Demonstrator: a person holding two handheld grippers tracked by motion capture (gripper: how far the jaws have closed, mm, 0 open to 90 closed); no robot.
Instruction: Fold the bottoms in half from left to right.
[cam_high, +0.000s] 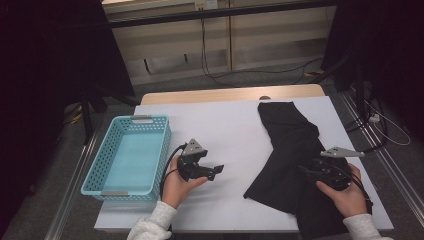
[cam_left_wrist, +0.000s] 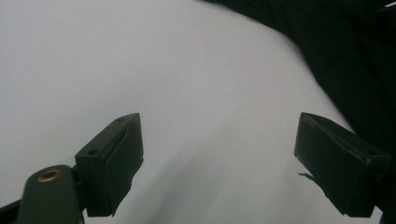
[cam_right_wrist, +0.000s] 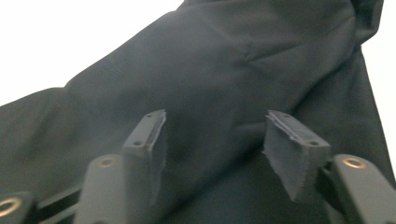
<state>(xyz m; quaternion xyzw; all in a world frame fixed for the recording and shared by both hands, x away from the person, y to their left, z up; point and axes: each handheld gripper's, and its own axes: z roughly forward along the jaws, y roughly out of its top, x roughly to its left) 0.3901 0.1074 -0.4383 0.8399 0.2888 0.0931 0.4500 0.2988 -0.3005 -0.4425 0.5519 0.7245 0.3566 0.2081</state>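
Here both grippers gape empty: left gripper, right gripper over black cloth.

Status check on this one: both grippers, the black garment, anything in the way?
Left gripper open over bare white table. Right gripper open over the black garment, no grip seen. Blue basket far left, path unobstructed.

L hand-held gripper jaws wide, R hand-held gripper half-open, both low

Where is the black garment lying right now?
In the high view, the black garment lies on the right half of the white table, running from the far edge to the near one, under the right gripper and well away from the blue basket.
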